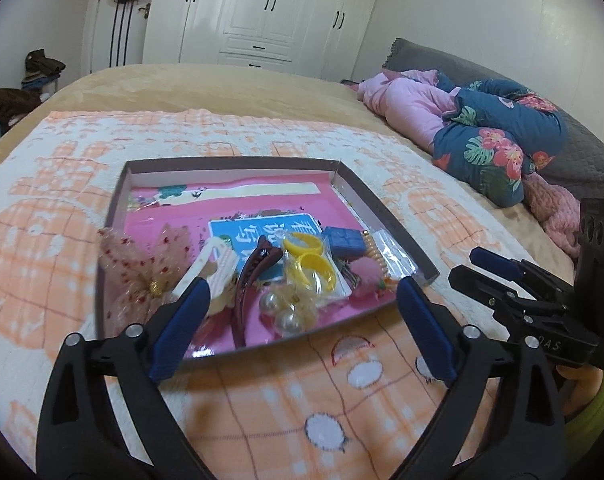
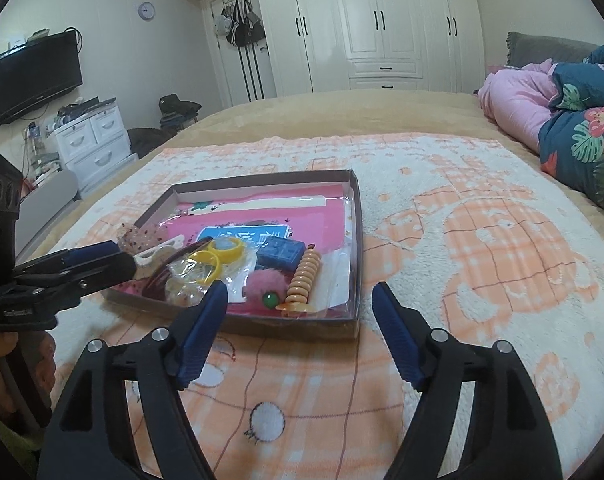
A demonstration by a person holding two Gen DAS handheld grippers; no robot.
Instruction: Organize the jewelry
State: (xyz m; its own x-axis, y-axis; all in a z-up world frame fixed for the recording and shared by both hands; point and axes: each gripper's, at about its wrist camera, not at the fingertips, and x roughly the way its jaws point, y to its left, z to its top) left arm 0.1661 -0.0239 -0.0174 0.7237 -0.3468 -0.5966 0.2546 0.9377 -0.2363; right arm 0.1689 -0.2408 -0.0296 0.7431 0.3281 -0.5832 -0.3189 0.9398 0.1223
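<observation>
A shallow cardboard box [image 1: 382,208] with a pink lining lies on the orange-and-white blanket [image 1: 262,420]. Inside it are a lace bow [image 1: 142,264], a white clip [image 1: 214,264], a brown claw clip [image 1: 254,280], yellow rings in a clear bag [image 1: 310,264], pearls [image 1: 290,320], a blue case [image 1: 344,240], a pink pompom [image 1: 362,274] and an orange coil [image 2: 304,276]. My left gripper [image 1: 302,288] hovers open over the box's near edge, gripping nothing. My right gripper [image 2: 301,290] is open too, just before the box's near right corner, with nothing held.
A pile of pink and blue floral bedding [image 1: 482,128] lies on the bed at the right. White wardrobes [image 1: 270,12] line the far wall. A wall TV [image 2: 34,76] and white drawers [image 2: 94,140] stand left of the bed. A hand [image 2: 6,364] holds the left gripper.
</observation>
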